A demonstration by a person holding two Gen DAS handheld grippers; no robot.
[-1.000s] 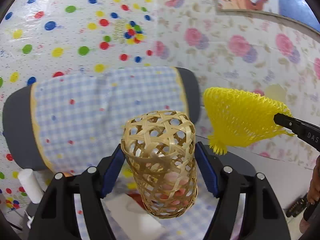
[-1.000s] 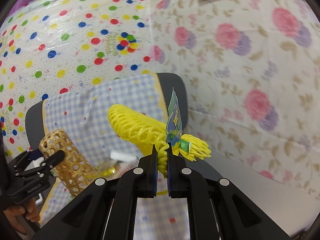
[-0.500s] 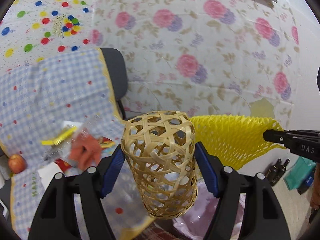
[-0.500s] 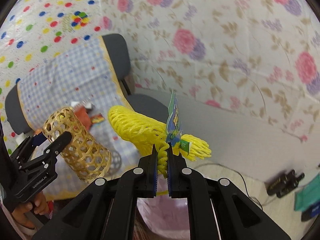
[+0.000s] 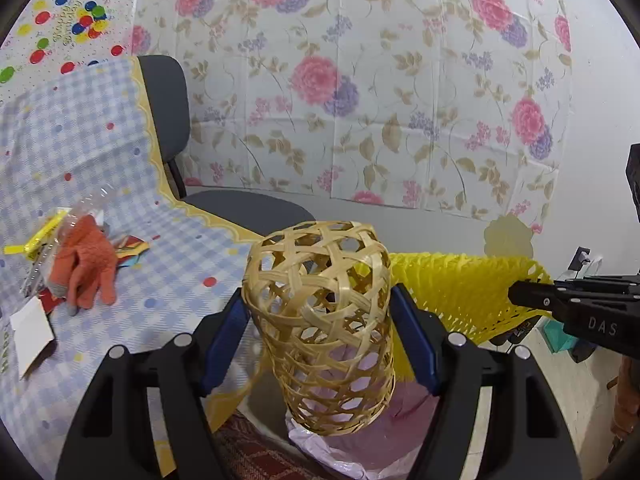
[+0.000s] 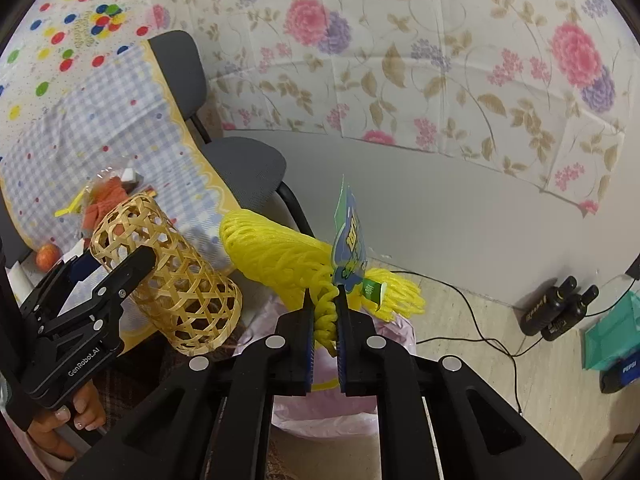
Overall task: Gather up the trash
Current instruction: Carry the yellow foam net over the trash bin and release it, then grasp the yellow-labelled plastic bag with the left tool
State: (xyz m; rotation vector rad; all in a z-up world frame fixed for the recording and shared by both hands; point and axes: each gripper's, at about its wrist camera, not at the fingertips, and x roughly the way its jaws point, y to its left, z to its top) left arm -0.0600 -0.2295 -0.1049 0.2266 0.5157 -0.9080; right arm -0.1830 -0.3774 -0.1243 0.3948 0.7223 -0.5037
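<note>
My left gripper (image 5: 320, 328) is shut on a woven bamboo basket (image 5: 320, 320), held tilted over a trash bin lined with a pink bag (image 5: 360, 440). The basket also shows in the right wrist view (image 6: 168, 276). My right gripper (image 6: 324, 312) is shut on a yellow foam net (image 6: 280, 260) with a green and blue label (image 6: 350, 240), just above the pink bag (image 6: 324, 412). In the left wrist view the net (image 5: 452, 288) hangs right of the basket, held by the right gripper (image 5: 516, 292).
A table with a blue checked cloth (image 5: 100, 152) holds an orange glove (image 5: 86, 268), clear wrapping, yellow strips and a white card (image 5: 32, 328). A grey chair (image 5: 240, 208) stands behind the bin. Black devices (image 6: 560, 308) and a cable lie on the floor at right.
Both grippers have swung right, away from the table and over the pink-lined bin, each still holding its item. The table's litter has slid to the left of both views.
</note>
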